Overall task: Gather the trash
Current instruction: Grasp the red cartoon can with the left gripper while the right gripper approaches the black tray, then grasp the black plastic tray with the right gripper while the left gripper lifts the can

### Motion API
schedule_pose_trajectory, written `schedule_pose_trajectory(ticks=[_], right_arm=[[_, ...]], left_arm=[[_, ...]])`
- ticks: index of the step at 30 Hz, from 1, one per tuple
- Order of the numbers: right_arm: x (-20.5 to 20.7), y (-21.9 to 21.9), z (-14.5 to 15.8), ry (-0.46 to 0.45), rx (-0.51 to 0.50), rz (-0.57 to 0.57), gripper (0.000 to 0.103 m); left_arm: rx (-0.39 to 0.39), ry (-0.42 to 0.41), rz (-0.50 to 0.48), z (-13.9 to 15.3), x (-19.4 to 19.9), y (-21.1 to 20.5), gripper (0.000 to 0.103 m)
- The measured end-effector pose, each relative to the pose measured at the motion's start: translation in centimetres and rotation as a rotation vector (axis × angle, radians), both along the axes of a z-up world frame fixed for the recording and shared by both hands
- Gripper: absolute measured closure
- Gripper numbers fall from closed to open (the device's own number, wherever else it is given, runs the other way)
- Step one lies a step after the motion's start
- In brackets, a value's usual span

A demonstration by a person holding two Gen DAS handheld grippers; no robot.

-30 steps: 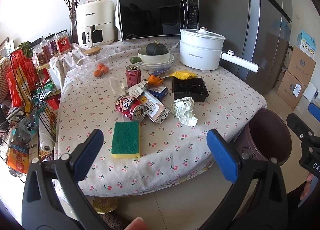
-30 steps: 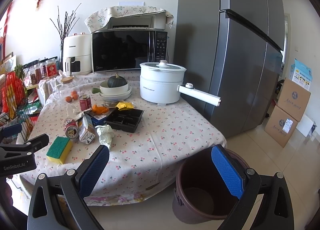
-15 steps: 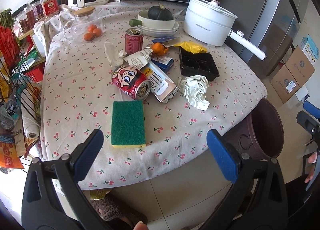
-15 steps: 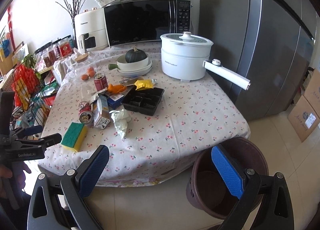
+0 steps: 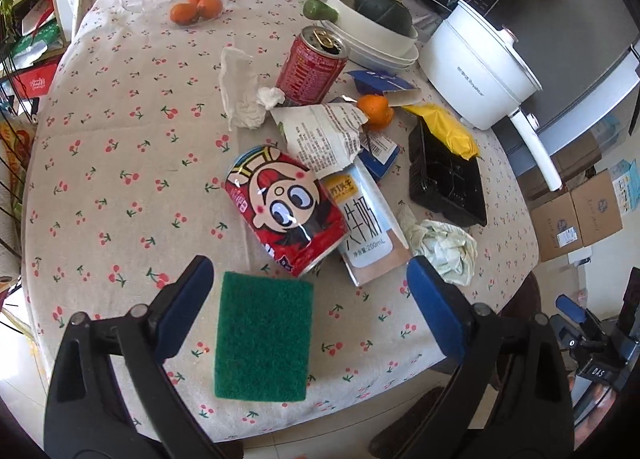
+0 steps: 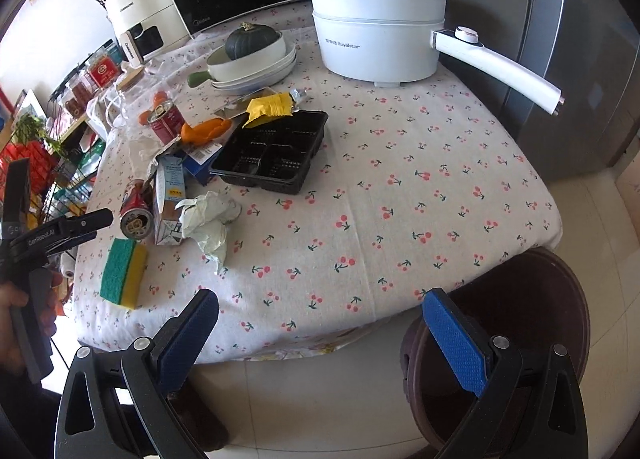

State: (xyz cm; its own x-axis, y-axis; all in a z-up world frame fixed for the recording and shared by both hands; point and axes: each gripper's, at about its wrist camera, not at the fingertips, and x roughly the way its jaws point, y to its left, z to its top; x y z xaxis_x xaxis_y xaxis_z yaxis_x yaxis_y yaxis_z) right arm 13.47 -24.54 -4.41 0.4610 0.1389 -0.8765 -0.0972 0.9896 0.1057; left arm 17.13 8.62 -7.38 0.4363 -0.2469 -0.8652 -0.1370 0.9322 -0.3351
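At the near edge of the desk: the left gripper (image 5: 308, 295) hung over the cloth, jaws spread wide and holding nothing, with a green sponge (image 5: 262, 335) lying flat between and below them.
Nearest trash: a red cartoon can (image 5: 286, 209) lay on its side just beyond the sponge, touching or nearly touching the sponge's far edge.
Direction from the left jaws: straight ahead and a little toward the middle of the desk.
Long axis of the can: slanted, running from the far left down toward the near right, so it lay crosswise-diagonal to the jaw opening rather than square to it.
Neighbours: a milk carton (image 5: 362, 227) lay pressed against the can's right side; a crumpled paper wad (image 5: 444, 245) sat just right of the carton, toward the right edge.
Right gripper (image 6: 320, 333): jaws spread and empty, off the desk's near edge, above the floor beside the brown bin (image 6: 516, 335).
Nearer arm: the left, by a clear margin; the can (image 6: 136, 213) sat well apart from the right jaws, toward the left edge.
Judgement: the left jaws would likely need a turn to close across the can's width and to clear the sponge.
Bin: below the near right corner of the desk.
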Motion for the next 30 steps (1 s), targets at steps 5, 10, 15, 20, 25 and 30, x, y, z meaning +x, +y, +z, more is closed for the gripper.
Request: schedule_pose_trajectory(ticks=[5,10,15,20,25,30], right_arm=[[2.8,-0.2,0.1,-0.026,-0.034,-0.039,0.000],[5.3,0.5,-1.0,0.004,0.013,-0.055,0.000],[8.1,1.5,-2.8,0.024,0.064,-0.093,0.000],[11.0,2.9,-5.3,0.028,0.170,-0.156,0.000],[12.8,4.7,-8.0,0.019,0.214,-0.201,0.008],[13.4,6.7,-8.6,-0.055,0.138,-0.208,0.019]], left_arm=[[-0.026,0.072,0.082,-2.1,2.5,0.0,0.020],[-0.072,0.116,0.133,-3.4,3.3,0.1,0.036],[-0.055,0.116,0.142,-3.5,2.9,0.5,0.042],[-0.028,0.068,0.129,-2.2,2.0,1.4,0.042],[-0.007,0.031,0.113,-1.2,1.3,2.5,0.043],[0.010,0.008,0.092,-0.5,0.7,3.1,0.043]])
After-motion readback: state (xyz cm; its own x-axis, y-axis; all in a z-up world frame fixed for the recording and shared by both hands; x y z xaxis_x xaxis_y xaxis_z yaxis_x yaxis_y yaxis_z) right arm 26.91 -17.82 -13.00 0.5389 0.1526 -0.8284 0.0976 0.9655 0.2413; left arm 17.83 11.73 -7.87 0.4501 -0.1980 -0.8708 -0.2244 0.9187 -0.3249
